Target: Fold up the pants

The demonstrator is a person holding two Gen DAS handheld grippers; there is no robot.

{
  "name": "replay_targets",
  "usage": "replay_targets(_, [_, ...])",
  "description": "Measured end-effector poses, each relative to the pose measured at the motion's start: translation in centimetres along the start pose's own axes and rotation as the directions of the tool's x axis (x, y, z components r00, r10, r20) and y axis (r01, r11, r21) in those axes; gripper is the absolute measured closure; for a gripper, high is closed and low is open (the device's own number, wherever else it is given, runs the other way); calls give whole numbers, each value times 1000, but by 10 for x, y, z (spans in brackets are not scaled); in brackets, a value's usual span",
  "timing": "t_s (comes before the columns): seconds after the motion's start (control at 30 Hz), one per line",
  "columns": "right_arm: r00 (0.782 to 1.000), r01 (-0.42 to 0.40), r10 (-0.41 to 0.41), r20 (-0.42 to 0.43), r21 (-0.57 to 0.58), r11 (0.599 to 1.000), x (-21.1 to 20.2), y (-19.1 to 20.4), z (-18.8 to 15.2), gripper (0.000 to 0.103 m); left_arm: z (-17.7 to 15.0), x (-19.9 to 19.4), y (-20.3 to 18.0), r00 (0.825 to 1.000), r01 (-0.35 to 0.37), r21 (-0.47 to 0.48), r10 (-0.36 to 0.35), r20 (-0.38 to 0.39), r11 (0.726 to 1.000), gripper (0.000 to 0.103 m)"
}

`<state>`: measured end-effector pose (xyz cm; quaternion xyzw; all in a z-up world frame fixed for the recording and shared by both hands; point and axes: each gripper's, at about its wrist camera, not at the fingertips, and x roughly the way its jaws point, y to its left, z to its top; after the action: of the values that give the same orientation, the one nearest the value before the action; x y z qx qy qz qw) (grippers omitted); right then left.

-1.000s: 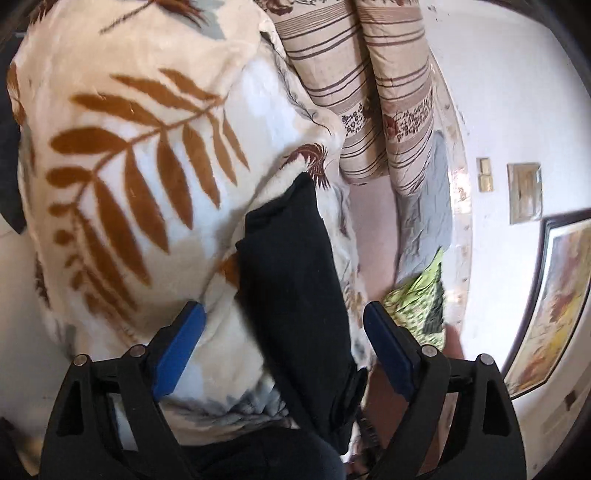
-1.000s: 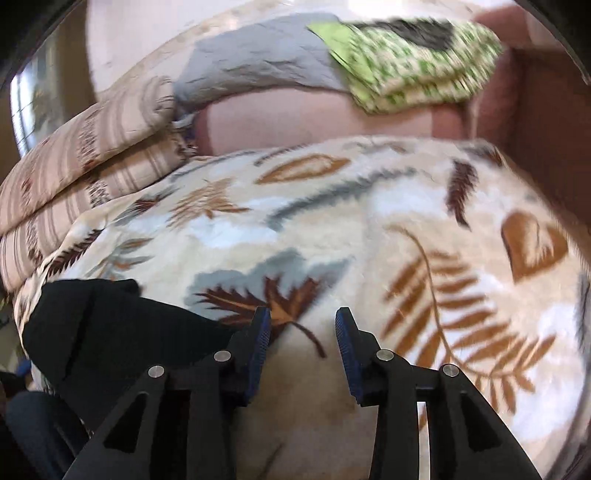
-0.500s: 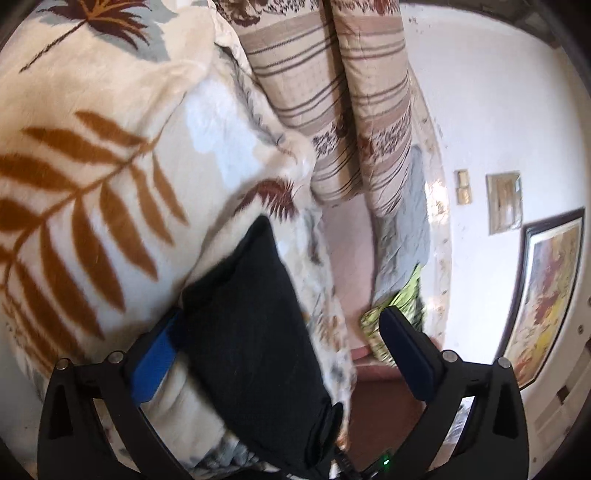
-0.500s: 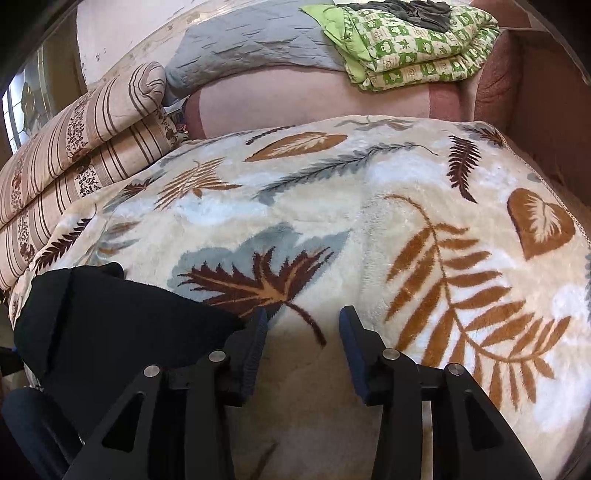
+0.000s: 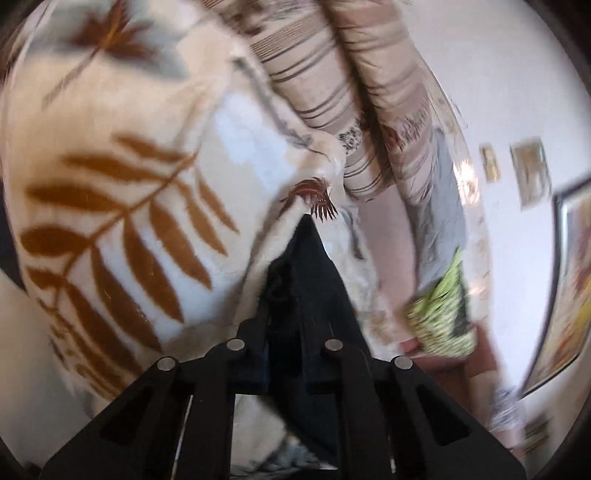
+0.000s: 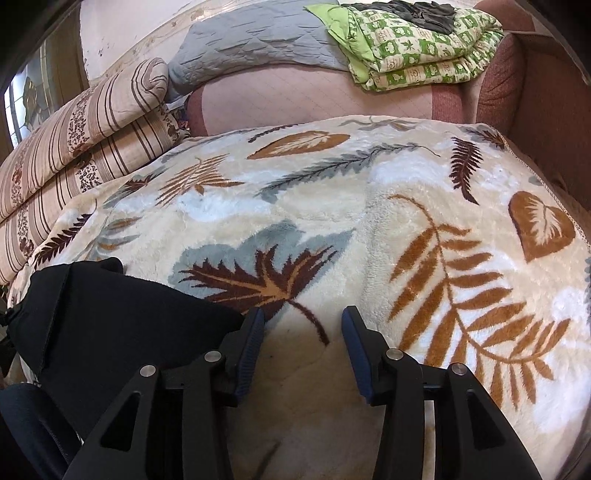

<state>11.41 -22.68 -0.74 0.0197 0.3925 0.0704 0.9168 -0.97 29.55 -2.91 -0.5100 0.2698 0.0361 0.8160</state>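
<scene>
left gripper — fingers drawn together, clamped on the black pants; the fabric rises from between the fingers in a dark wedge and tapers to a point against the leaf-print blanket; this view is blurred.
right gripper — fingers apart with bare blanket between the blue pads, holding nothing; it sits low over the blanket, its left finger just beside the edge of the pants, contact cannot be told.
black pants — in the right wrist view a bunched dark mass at the lower left, lying on the leaf-print blanket near its left edge.
striped quilt — folded, beige with brown stripes, stacked along the left side beyond the blanket.
grey quilt — spread along the top of the pink sofa back.
green patterned quilt — folded, resting on the same back to the right of the grey one; a dark cloth lies on top of it.
framed picture — on the white wall, right edge of the left wrist view.
</scene>
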Motion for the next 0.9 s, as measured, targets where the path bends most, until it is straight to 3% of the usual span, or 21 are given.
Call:
replay_targets(0.1, [1000, -2, 2, 0, 3, 1000, 0, -1, 0, 58, -10, -13, -44, 994, -91, 233, 74, 79, 968, 95])
replay_targets(0.27, [998, -50, 46, 36, 117, 992, -13, -16, 4, 58, -36, -30, -114, 988, -102, 502, 29, 151, 859, 95])
replay_targets(0.37, [993, -101, 86, 84, 204, 974, -25, -31, 9, 58, -55, -27, -147, 994, -42, 563, -21, 104, 825, 95])
replay_targets(0.53, [984, -165, 134, 115, 323, 932, -36, -55, 12, 55, -97, -3, -193, 997, 75, 586, -62, -43, 806, 96])
replay_targets(0.77, [981, -190, 167, 99, 320, 928, -38, -57, 10, 56, -178, 28, -238, 977, 178, 644, -58, -203, 744, 96])
replay_targets(0.9, [979, -202, 178, 103, 324, 924, -42, -60, 9, 55, -213, 38, -261, 968, 214, 680, -59, -243, 701, 95])
